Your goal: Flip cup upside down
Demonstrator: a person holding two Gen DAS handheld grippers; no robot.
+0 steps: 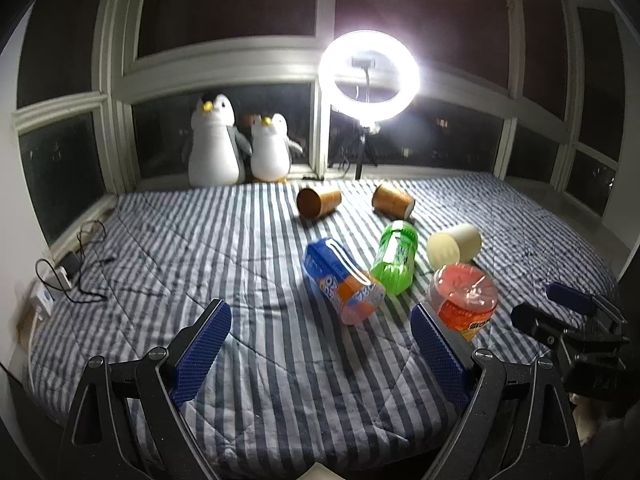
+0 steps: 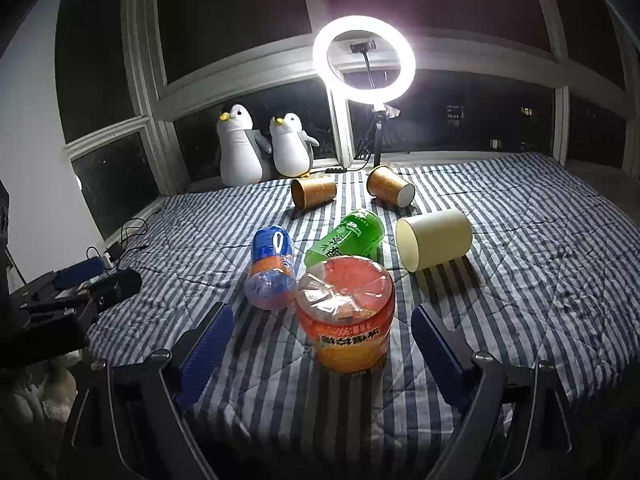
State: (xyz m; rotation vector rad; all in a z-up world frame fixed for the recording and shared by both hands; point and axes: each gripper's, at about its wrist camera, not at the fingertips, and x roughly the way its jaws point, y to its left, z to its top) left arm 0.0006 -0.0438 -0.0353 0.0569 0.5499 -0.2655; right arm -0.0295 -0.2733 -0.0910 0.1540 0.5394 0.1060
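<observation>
While both your grippers hover over the striped quilt (image 2: 520, 280), neither holds anything; your left gripper (image 1: 320, 344) has its fingers spread wide, and your right gripper (image 2: 322, 344) likewise; the orange-red cup (image 2: 346, 316) stands bottom-up between the right fingers, touching neither; 3 paper cups lie on their sides beyond: white cup (image 2: 436, 240), 2 brown cups (image 2: 314, 193) (image 2: 390, 185).

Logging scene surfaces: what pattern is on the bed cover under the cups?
Blue-grey and white stripes on the bed cover, clearest in the right wrist view.
</observation>
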